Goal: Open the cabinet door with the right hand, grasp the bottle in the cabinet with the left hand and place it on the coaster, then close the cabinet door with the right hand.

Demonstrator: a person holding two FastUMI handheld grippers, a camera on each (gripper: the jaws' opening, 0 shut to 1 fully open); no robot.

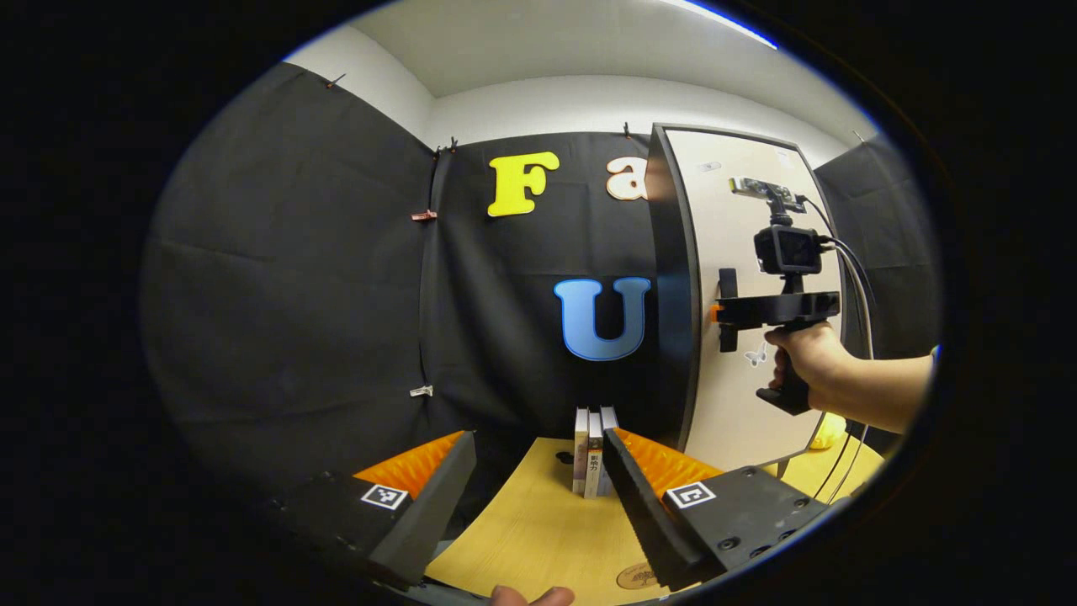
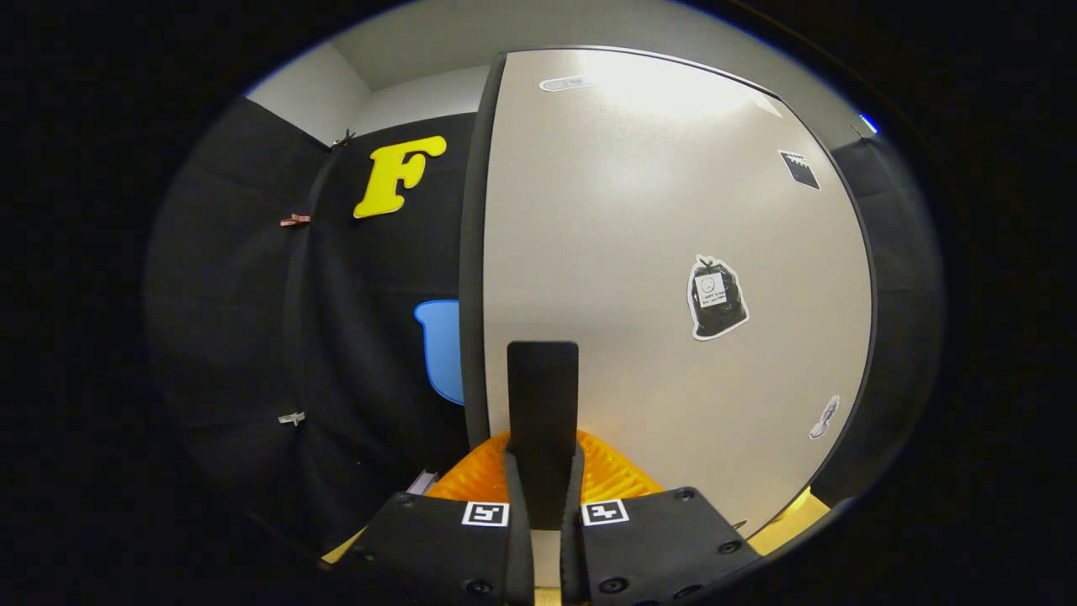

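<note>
**Cabinet door gripped at its handle, ready to swing**

Cabinet door stands straight ahead of the right gripper, whose two fingers are pressed together on the dark upright handle near the door's left edge. In the left gripper view the same right gripper meets the handle from the side, a hand holding its grip. To do the step well, I judge the pull should follow the door's arc about its hinge, keeping the fingers square on the handle so it does not slip out.

The left gripper waits with fingers spread apart, nothing between them, above the wooden table; small books stand ahead of it and a round coaster lies just below its right finger. The bottle cannot be seen, presumably behind the door.

Stickers on the door and the book spines carry print too small to read.
</note>
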